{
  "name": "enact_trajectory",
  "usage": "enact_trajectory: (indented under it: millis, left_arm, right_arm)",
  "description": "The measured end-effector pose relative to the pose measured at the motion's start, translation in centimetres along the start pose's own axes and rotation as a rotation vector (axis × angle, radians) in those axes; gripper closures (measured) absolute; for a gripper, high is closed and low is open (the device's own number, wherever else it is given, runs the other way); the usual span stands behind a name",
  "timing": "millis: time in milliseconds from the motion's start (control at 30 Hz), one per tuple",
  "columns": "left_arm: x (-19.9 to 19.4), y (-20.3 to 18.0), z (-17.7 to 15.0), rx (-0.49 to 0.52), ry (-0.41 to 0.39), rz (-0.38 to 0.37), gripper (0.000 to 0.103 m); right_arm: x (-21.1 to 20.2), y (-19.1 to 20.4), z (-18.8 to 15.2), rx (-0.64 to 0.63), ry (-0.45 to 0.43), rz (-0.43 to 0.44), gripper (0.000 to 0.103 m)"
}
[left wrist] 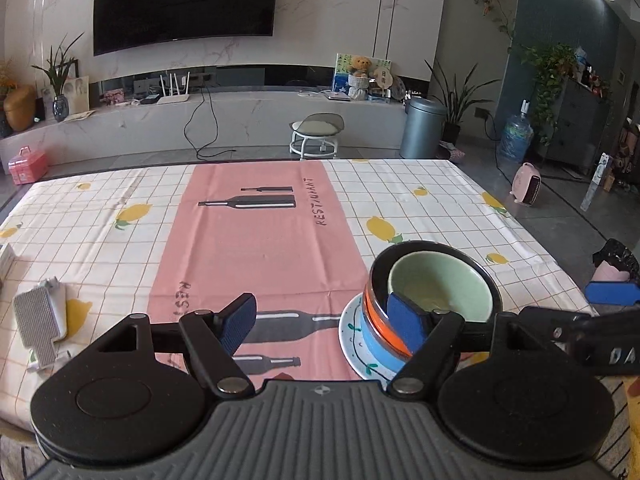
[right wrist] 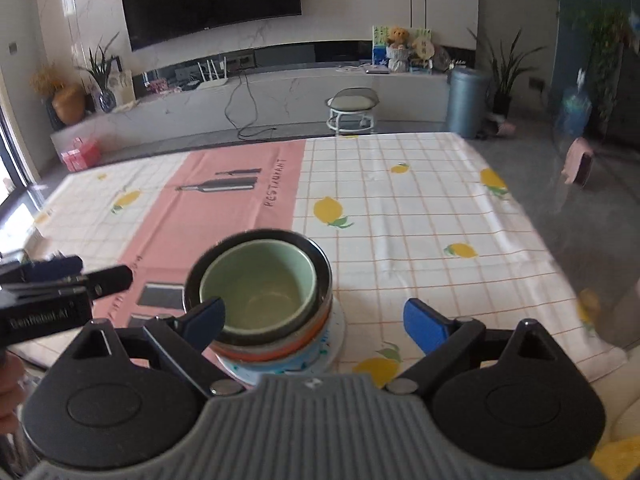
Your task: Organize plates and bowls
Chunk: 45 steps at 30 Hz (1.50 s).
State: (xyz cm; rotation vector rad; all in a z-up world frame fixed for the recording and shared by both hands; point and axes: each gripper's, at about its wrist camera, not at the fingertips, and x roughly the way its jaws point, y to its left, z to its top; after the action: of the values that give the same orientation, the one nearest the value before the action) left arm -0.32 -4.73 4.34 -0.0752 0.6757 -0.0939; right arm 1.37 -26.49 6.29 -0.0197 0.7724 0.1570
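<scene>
A stack of dishes stands on the lemon-print tablecloth [left wrist: 440, 200]. At the bottom is a white patterned plate [left wrist: 352, 340], then a blue bowl [left wrist: 380, 350], an orange bowl [left wrist: 378, 320] and a dark-rimmed bowl [left wrist: 420, 246], with a pale green bowl [left wrist: 444, 280] nested on top. My left gripper [left wrist: 322, 320] is open and empty, just left of the stack, and its right finger overlaps the bowls in the picture. My right gripper [right wrist: 316, 322] hangs open over the near side of the green bowl [right wrist: 260, 280] and plate [right wrist: 338, 328], pads off the dishes.
A pink runner [left wrist: 256, 240] with bottle prints crosses the table's middle. A small white and grey object [left wrist: 40, 320] lies at the table's left edge. Beyond the far edge are a stool [left wrist: 316, 132] and a grey bin [left wrist: 424, 128]. A hand [right wrist: 8, 380] shows at the left.
</scene>
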Motion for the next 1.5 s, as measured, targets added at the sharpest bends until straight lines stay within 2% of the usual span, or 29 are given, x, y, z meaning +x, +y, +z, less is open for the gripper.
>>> enact_trajectory:
  millis: [100, 200, 267, 367, 533, 733, 1033, 1167, 1500]
  left_arm:
    - [-0.5, -0.3, -0.6, -0.051, 0.034, -0.027, 0.018]
    - [-1.2, -0.9, -1.4, -0.037, 0.048, -0.045, 0.018]
    - [-1.7, -1.7, -2.0, 0.003, 0.059, -0.056, 0.018]
    - [-2.2, -2.4, -2.5, 0.002, 0.055, -0.028, 0.018]
    - [-3.1, -3.7, -3.3, 0.050, 0.036, 0.008, 0.018]
    - [-3.7, -4.4, -3.6, 0.074, 0.035, 0.008, 0.018]
    - [-3.6, -4.7, -4.0, 0.064, 0.038, 0.015, 0.018]
    - [-3.5, -4.5, -4.1, 0.045, 0.063, 0.016, 0.018]
    - [-4.4, -4.5, -4.2, 0.043, 0.044, 0.037, 0.017]
  right_arm:
    - [-0.5, 1.5, -2.1, -0.027, 0.009, -0.056, 0.009]
    - [-0.6, 2.1, -3.9, -0.024, 0.016, -0.082, 0.009]
    - [-0.8, 2.1, -4.8, 0.009, 0.018, -0.074, 0.009]
    - [-1.2, 2.0, -5.7, 0.041, 0.013, -0.051, 0.009]
    - [-1.3, 2.2, -5.9, 0.053, 0.002, -0.045, 0.008]
    - [-2.0, 2.5, -6.7, 0.043, -0.014, -0.024, 0.008]
    - [-2.2, 2.3, -7.2, 0.037, -0.018, -0.024, 0.008]
    - [-2.0, 2.4, -7.2, 0.036, -0.015, -0.020, 0.008]
    - [-2.4, 2.5, -7.4, 0.027, -0.025, -0.007, 0.008]
